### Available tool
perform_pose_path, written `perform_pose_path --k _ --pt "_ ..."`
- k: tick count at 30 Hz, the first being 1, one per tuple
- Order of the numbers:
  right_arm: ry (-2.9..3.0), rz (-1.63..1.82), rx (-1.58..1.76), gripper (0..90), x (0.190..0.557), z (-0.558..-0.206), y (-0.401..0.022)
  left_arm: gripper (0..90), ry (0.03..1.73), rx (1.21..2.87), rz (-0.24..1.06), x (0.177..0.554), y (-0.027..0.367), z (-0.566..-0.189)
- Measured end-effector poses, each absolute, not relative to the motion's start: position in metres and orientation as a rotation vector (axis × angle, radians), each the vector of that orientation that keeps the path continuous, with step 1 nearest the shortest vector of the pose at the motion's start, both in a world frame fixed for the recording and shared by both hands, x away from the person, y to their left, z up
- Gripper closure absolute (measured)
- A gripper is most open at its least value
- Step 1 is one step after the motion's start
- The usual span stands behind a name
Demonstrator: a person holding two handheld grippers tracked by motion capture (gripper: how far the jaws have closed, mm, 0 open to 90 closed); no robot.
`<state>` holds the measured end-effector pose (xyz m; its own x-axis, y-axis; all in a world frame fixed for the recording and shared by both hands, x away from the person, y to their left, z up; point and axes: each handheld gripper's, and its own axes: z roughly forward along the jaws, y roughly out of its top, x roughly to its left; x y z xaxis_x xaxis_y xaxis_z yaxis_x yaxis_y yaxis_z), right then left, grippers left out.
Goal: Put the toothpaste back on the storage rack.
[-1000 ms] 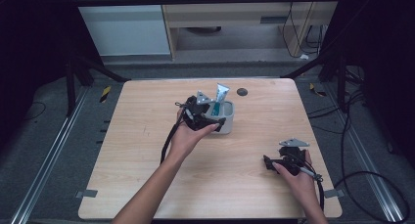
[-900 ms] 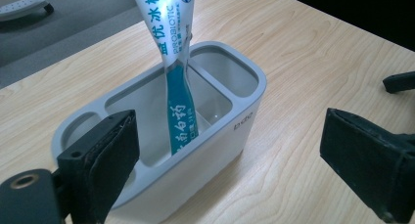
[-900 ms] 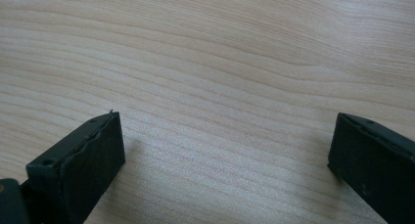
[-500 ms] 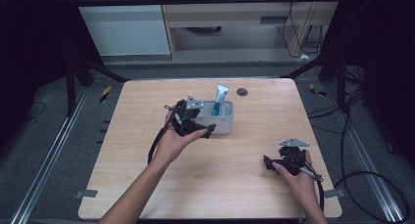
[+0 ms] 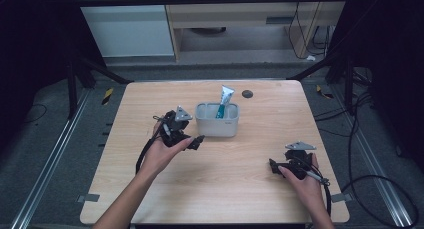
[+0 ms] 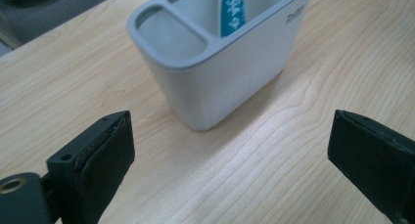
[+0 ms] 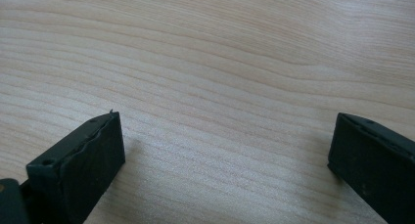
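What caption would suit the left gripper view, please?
Open jaws of the left gripper face a grey holder containing a teal tube.

No legible text on holder [image 6: 220,82]

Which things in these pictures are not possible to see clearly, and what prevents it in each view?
- Lower part of the tube: hidden by the holder's wall, high view and left gripper view.
- Tube's print: top edge cuts it off, left gripper view; too small, high view.
- Small dark round thing on the table: too small to identify, high view.
- Holder's far end: cut off by the top edge, left gripper view.
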<state>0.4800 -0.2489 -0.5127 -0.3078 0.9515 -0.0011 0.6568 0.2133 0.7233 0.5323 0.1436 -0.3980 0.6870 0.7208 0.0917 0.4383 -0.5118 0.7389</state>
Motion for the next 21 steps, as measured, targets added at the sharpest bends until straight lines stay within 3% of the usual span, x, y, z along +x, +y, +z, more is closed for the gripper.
perform_pose_path --k 21 --pt "2.044 0.873 1.485 0.5 0.480 -0.513 -0.249 3.2 0.997 2.212 0.536 0.533 0.196 -0.432"
